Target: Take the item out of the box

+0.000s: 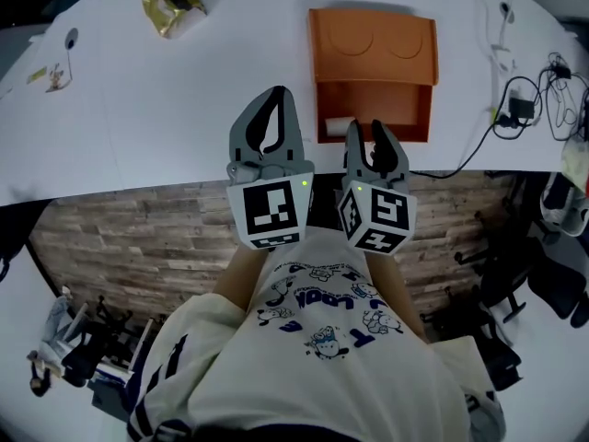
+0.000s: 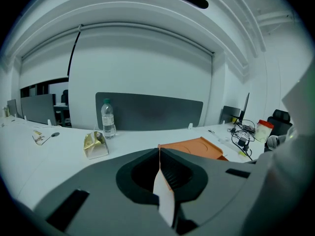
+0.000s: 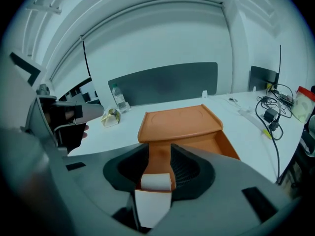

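Observation:
An orange box (image 1: 373,72) stands open on the white table (image 1: 184,109), its lid folded back. A small white item (image 1: 339,125) lies in the box's near left corner. My right gripper (image 1: 365,127) hangs over the box's near edge with its jaws a little apart. In the right gripper view the white item (image 3: 155,181) shows through that gap, beyond the pads, with the box (image 3: 179,127) behind it. My left gripper (image 1: 278,90) hovers just left of the box, tips together and empty. In the left gripper view the left gripper (image 2: 159,154) is shut, and the box (image 2: 197,148) lies ahead to its right.
A gold foil packet (image 1: 173,5) lies at the far left of the table, with a water bottle (image 2: 108,118) behind it. Cables and a charger (image 1: 529,104) sit to the box's right. The table's near edge runs just under both grippers.

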Demonstrator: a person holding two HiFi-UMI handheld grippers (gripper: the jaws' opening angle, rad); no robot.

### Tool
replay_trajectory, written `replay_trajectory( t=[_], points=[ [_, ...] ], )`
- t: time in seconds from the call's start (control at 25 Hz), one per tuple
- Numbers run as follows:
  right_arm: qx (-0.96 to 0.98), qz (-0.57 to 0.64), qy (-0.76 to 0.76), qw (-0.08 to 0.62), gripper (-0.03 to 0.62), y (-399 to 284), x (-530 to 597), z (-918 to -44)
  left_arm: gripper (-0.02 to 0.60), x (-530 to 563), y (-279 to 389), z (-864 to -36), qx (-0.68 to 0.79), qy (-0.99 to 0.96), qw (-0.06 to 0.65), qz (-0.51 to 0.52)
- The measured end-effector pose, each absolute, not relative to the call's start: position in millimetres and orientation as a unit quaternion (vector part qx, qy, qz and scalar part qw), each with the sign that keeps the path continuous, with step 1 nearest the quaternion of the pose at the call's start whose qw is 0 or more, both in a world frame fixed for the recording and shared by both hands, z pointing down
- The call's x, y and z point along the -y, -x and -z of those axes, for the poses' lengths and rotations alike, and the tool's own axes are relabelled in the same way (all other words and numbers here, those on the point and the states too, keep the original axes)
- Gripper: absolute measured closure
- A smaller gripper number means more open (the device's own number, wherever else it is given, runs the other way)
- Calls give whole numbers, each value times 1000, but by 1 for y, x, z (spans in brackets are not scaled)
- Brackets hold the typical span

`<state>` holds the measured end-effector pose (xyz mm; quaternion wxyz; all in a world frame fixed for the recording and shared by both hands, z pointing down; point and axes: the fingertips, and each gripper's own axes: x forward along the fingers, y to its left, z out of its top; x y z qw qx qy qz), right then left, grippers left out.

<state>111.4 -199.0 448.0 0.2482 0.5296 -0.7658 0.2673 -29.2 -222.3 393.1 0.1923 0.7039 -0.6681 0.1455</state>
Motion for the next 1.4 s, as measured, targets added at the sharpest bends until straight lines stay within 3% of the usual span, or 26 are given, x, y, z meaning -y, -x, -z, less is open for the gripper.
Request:
replay_trajectory(
  t=[1.4],
  points=[
    [737, -330, -442, 389, 347, -94, 190, -521, 563, 225, 48, -449, 688, -657, 260, -166]
  ],
)
